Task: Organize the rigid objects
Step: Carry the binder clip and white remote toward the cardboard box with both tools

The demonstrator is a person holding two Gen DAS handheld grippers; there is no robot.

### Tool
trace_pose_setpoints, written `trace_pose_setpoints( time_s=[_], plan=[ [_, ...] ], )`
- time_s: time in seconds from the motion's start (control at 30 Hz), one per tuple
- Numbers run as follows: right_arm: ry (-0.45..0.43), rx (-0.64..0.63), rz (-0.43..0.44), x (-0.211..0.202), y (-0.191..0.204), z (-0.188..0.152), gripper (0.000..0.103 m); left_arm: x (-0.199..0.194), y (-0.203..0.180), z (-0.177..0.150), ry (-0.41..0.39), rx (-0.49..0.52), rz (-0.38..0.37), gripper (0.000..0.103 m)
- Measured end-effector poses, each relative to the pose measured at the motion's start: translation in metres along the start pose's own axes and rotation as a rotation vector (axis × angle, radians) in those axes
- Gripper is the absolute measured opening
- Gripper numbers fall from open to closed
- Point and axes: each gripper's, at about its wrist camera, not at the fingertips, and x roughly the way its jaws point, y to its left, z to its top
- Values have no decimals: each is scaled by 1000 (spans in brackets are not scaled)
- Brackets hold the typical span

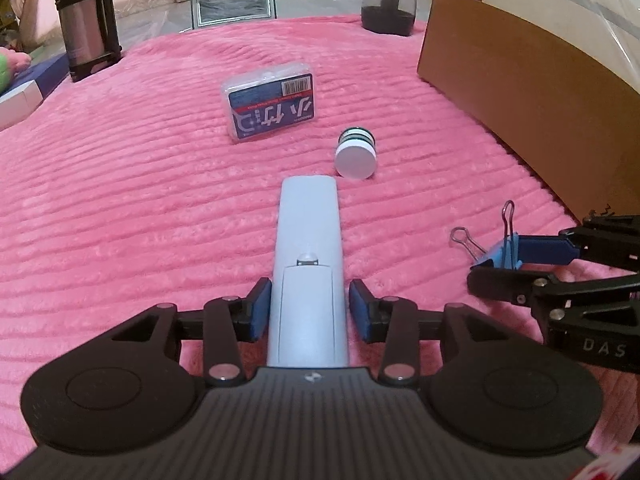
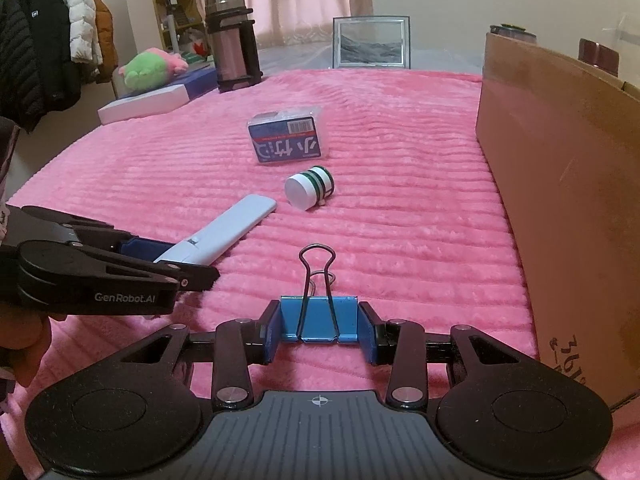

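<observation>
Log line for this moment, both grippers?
left gripper: shut on remote | right gripper: shut on binder clip | box: not reached

Both grippers: black linkage arms, silver rivets, blue pads (image 1: 260, 310); left gripper (image 2: 160, 258) marked "GenRobot.AI", right gripper (image 1: 496, 258) "DAS".

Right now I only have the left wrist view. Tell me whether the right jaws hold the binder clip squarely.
Observer: Yes. The right gripper has its jaws closed on the blue binder clip, one pad on each end, and a wire handle stands up between them.
Operator: Report what is left of the steel flask, beyond my frame.
Observer: Left of the steel flask, a rack of hanging coats stands off the pink blanket.
Operator: Check the cardboard box's near end.
Observer: The cardboard box has dark handwriting near its lower corner. I cannot read it.
</observation>
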Motion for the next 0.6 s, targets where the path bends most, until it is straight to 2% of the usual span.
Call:
trace_pose_setpoints(
  time_s=[0.03,0.2,0.6],
  plan=[
    [0,-1,0,0,1,0,36,-1,1,0,1,-5,-5,34],
    [-10,-7,-2,-6,4,0,36,-12,0,-2,-4,-9,10,33],
    [-55,0,17,-58,19,-4,36,-75,-11,-26,-51,-64,9,33]
  ],
)
